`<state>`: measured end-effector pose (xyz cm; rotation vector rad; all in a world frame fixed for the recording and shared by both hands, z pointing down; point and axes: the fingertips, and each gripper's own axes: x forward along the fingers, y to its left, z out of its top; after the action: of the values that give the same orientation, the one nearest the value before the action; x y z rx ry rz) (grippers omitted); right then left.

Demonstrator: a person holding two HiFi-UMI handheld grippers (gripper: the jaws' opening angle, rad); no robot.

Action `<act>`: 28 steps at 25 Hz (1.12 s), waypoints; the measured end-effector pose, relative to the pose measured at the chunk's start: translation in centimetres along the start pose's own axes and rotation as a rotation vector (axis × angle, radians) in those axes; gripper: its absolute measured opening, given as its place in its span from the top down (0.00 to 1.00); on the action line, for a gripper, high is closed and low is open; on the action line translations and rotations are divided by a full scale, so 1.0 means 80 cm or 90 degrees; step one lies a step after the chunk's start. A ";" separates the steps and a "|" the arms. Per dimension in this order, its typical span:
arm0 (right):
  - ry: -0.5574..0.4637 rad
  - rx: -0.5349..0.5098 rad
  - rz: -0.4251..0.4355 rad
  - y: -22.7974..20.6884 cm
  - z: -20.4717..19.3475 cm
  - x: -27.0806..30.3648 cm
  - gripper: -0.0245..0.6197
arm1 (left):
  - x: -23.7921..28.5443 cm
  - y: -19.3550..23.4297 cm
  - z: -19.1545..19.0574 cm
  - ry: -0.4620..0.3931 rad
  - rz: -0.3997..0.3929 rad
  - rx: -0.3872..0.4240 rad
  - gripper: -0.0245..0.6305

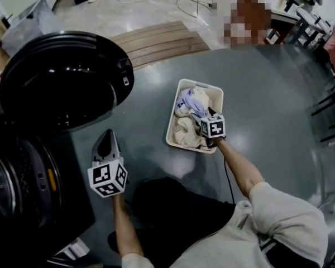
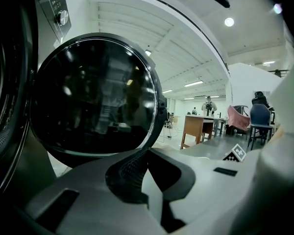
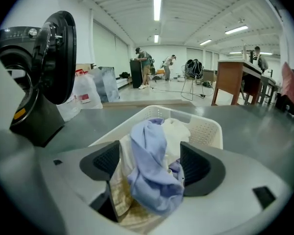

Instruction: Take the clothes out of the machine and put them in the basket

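Right arm reaches down to white perforated plastic basket [image 1: 212, 89].
Right hand-held gripper [image 1: 203, 117] jaws apart around lilac and cream clothes [image 3: 152, 175] in it; left hand-held gripper [image 1: 107, 135] closed, near-level, by washer's round black door [image 1: 61, 77].

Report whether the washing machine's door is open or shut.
Open. The round door stands swung wide, clear of the drum opening, which is left exposed.

A white basket [image 1: 204, 85] stands on the grey floor [image 1: 273, 88], holding a lilac garment [image 1: 188, 100] and cream clothes [image 1: 184, 132]. The right gripper [image 1: 207, 119] hangs over the basket's near edge, just above the clothes. The left gripper [image 1: 107, 141] is well apart from it, between the washing machine [image 1: 28, 188] and the basket, below the machine's open round door [image 1: 61, 77].
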<state>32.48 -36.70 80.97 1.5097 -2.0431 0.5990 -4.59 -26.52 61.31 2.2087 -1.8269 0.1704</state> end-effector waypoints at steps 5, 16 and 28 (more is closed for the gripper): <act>-0.064 -0.026 0.030 0.010 0.038 -0.030 0.37 | -0.003 0.002 0.010 -0.011 0.008 -0.002 0.93; -0.161 -0.161 0.155 0.145 0.124 -0.075 0.73 | -0.036 0.047 0.007 -0.022 0.079 -0.011 0.93; -0.229 -0.285 0.507 0.509 0.154 -0.102 0.89 | -0.206 0.213 -0.045 -0.013 0.326 -0.058 0.93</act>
<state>-6.47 -27.12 64.61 0.5357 -2.8156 0.1076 -24.23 -12.80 62.70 1.6476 -2.3251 0.1588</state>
